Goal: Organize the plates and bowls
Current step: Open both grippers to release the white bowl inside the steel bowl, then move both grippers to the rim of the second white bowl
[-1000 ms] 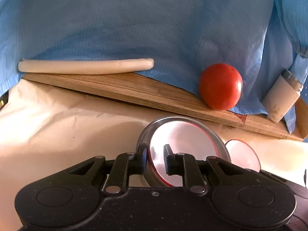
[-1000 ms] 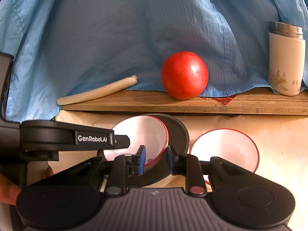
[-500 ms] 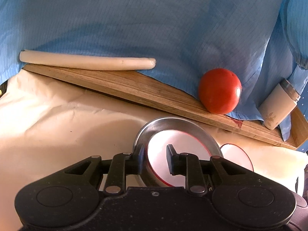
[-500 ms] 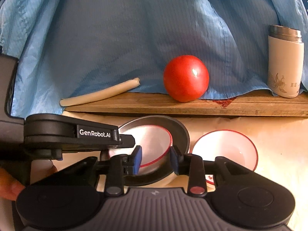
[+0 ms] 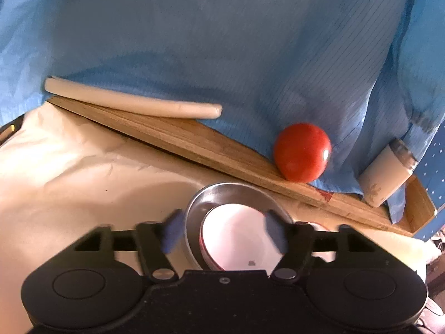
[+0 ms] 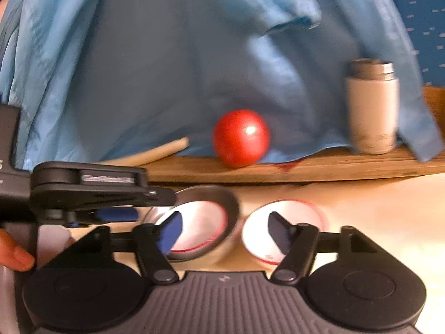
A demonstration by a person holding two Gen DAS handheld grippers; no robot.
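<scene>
White bowl (image 5: 236,236) sits inside my steel bowl (image 5: 194,208), near the tomato (image 5: 302,152), and with both my left gripper (image 5: 225,233) and right gripper (image 6: 222,231) opening and letting go, I should back off slowly.

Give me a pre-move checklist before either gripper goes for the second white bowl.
1. White bowl nested in steel bowl: ok.
2. Left hand-held gripper jaws opening, pads off both rims: ok.
3. Right hand-held gripper jaws opening, nothing gripped: ok.
4. Second white bowl upright beside the steel bowl, free: ok.
5. Tomato back on the board, out of the way: ok.
6. Bowls touching each other: cannot tell.
</scene>
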